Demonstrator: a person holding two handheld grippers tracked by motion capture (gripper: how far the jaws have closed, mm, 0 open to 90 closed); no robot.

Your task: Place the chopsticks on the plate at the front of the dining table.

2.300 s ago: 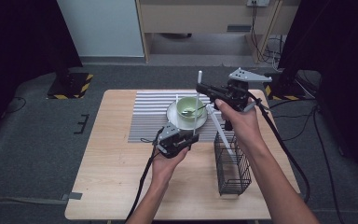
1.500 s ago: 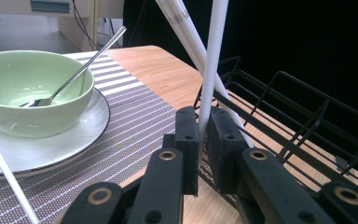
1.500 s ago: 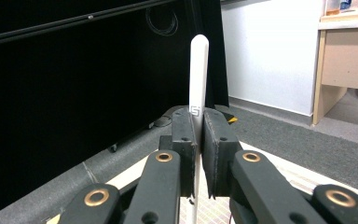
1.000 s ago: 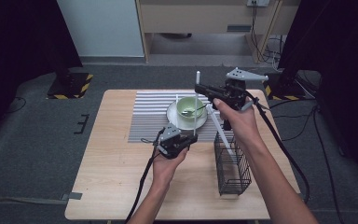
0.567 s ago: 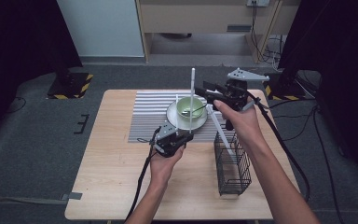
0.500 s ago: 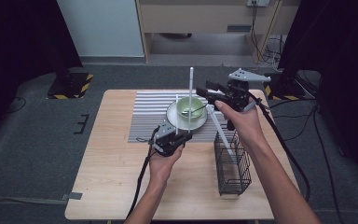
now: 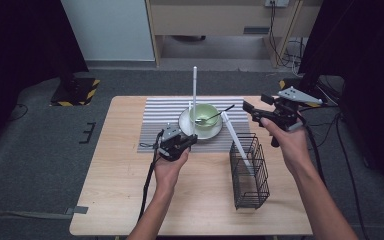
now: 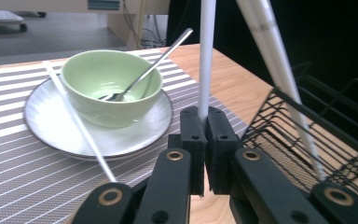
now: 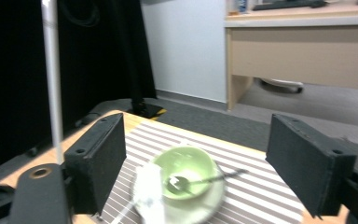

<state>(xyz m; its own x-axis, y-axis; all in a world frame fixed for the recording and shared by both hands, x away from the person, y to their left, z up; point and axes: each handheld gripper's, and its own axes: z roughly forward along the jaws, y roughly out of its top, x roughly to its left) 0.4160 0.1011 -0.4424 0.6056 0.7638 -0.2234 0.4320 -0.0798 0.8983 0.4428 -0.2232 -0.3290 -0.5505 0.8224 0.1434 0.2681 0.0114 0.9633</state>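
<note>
My left gripper (image 7: 192, 140) (image 8: 205, 122) is shut on the lower end of a white chopstick (image 7: 195, 95) (image 8: 207, 56), which stands upright beside the bowl. A green bowl (image 7: 206, 115) (image 8: 103, 77) with a metal spoon (image 8: 161, 58) sits on a white plate (image 7: 185, 125) (image 8: 46, 126). A second white chopstick (image 8: 77, 122) lies across the plate. A third chopstick (image 7: 234, 139) (image 8: 279, 74) leans in the black wire basket (image 7: 250, 175). My right gripper (image 7: 254, 104) (image 9: 196, 140) hovers to the right of the bowl; its jaws have just been opening and hold nothing.
A grey striped placemat (image 7: 162, 107) lies under the plate on the wooden table (image 7: 120, 190). The basket stands at the table's right front. Beyond the table are dark floor, a white panel and a desk with cables.
My right gripper let go of the upright chopstick and drew away to the right, jaws opening. The chopstick stays upright in my left gripper, shifted slightly left.
</note>
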